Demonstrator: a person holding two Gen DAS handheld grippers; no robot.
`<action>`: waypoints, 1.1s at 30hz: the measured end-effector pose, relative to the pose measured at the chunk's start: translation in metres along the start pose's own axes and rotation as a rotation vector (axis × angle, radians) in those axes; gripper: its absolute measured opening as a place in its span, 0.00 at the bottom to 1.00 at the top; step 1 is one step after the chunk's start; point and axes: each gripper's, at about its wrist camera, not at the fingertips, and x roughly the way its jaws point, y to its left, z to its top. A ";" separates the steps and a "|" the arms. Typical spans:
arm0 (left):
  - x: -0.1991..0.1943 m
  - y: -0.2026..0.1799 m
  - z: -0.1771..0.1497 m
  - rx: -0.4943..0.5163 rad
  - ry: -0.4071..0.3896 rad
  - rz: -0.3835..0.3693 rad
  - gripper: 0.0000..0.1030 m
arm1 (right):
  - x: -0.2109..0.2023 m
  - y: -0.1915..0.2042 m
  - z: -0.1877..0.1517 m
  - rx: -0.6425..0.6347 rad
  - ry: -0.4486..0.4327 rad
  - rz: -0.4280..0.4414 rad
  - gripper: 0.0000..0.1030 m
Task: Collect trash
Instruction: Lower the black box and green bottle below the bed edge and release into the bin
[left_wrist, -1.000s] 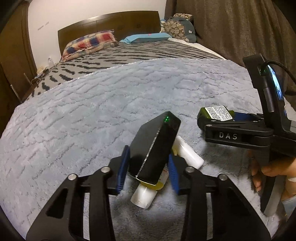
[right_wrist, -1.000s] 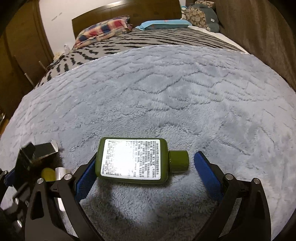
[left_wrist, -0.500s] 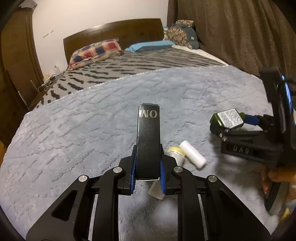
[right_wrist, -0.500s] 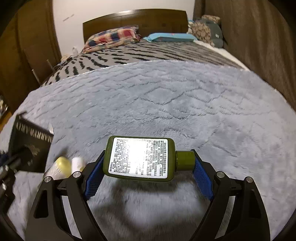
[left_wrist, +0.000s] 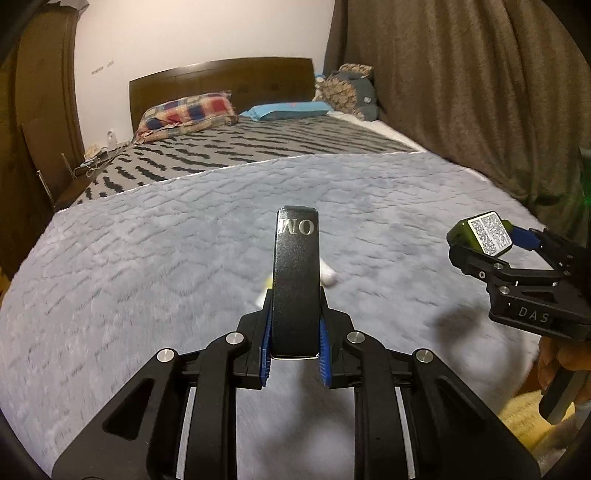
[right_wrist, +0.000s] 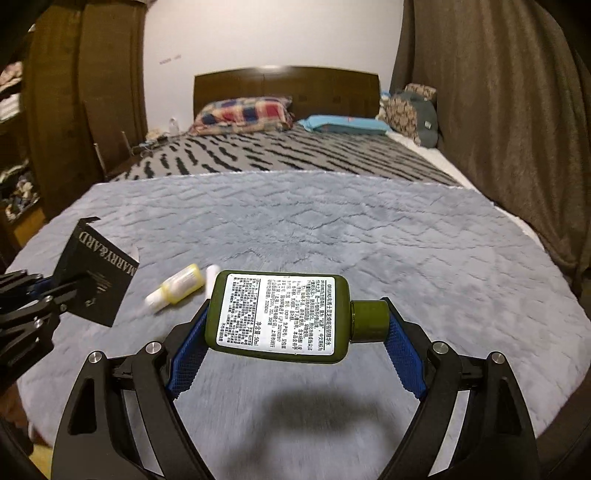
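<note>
Left wrist view had the left gripper (left_wrist: 295, 350) clamped on a black box (left_wrist: 297, 280), the right gripper (right_wrist: 295, 332) squeezing a green bottle (right_wrist: 277, 314) end to end, both above the blanket (right_wrist: 369, 240). I'd carry them level. No bin visible; two small bottles (right_wrist: 177, 286) were left lying there.

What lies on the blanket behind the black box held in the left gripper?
Behind the black box, a white tube's end shows on the grey blanket. The box covers most of it there; the right wrist view shows a yellow-capped bottle alongside.
</note>
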 end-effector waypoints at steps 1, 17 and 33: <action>-0.006 -0.003 -0.004 0.000 -0.003 -0.005 0.18 | -0.009 0.000 -0.005 -0.004 -0.008 0.002 0.84; -0.115 -0.060 -0.106 0.042 -0.087 0.003 0.18 | -0.127 0.006 -0.103 0.014 -0.090 0.032 0.84; -0.105 -0.066 -0.225 -0.030 0.130 -0.096 0.18 | -0.110 0.020 -0.211 0.026 0.142 0.109 0.84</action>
